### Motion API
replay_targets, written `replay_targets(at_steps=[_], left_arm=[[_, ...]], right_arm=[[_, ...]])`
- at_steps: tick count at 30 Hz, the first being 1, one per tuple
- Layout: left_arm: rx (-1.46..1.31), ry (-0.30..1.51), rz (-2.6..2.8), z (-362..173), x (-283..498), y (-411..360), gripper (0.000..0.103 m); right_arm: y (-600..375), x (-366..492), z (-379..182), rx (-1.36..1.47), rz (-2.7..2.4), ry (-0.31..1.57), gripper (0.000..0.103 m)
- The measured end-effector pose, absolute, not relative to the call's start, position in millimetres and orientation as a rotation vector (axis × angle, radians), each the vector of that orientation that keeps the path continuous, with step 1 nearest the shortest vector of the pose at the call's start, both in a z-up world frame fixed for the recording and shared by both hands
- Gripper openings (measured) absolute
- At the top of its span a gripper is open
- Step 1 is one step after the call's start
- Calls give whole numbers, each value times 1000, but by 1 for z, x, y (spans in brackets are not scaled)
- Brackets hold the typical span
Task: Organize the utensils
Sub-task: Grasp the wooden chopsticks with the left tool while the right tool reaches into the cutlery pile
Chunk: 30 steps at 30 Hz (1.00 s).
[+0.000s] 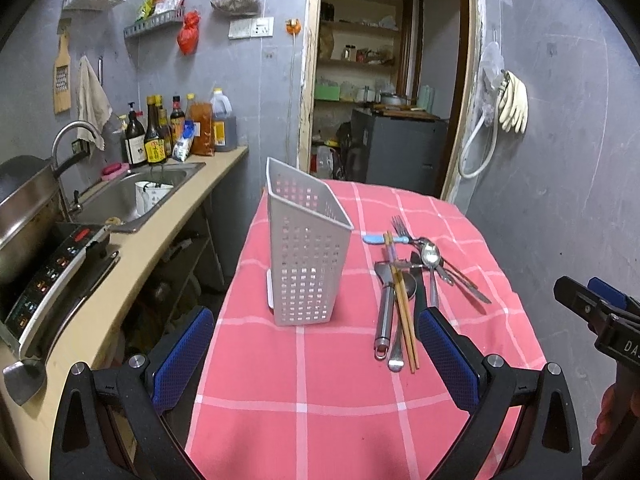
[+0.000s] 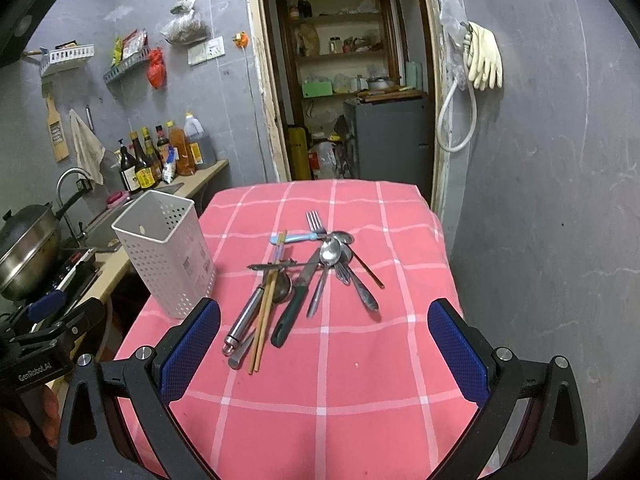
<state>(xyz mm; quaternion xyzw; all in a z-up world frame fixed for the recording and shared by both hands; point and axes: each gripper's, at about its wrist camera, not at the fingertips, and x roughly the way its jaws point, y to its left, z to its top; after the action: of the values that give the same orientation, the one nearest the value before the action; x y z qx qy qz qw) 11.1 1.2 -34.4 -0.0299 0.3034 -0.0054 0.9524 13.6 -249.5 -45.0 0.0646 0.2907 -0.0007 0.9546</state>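
A white perforated utensil holder (image 1: 308,252) (image 2: 168,252) stands upright and empty on the pink checked tablecloth (image 1: 320,380) (image 2: 340,360). To its right lies a pile of utensils (image 1: 412,276) (image 2: 304,280): wooden chopsticks (image 2: 266,308), a steel-handled peeler (image 2: 244,320), a dark-handled knife (image 2: 294,308), spoons (image 2: 330,252), forks (image 2: 316,222) and a blue-handled piece (image 2: 290,238). My left gripper (image 1: 316,356) is open, held above the near cloth in front of the holder. My right gripper (image 2: 324,348) is open, hovering near the pile's handles, holding nothing.
Left of the table runs a beige counter (image 1: 132,272) with a steel sink (image 1: 132,196), faucet (image 1: 72,136), sauce bottles (image 1: 176,128) and a stove with a pot (image 2: 28,248). An open doorway (image 2: 352,80) lies behind. Grey wall with hanging gloves (image 2: 486,56) stands right.
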Motion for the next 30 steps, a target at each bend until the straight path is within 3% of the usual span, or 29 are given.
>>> replay_targets(at_steps=[18, 26, 29, 30], left_arm=[[-56, 690, -321, -38, 51, -16, 103], [-93, 754, -400, -38, 89, -56, 89], [-109, 783, -368, -39, 112, -72, 82], [-119, 789, -357, -39, 120, -77, 80]], right_arm=[[-276, 38, -54, 208, -54, 682, 102], [-314, 72, -61, 226, -4, 708, 100], [-327, 99, -67, 234, 56, 726, 93], [-330, 107, -69, 235, 75, 731, 84]])
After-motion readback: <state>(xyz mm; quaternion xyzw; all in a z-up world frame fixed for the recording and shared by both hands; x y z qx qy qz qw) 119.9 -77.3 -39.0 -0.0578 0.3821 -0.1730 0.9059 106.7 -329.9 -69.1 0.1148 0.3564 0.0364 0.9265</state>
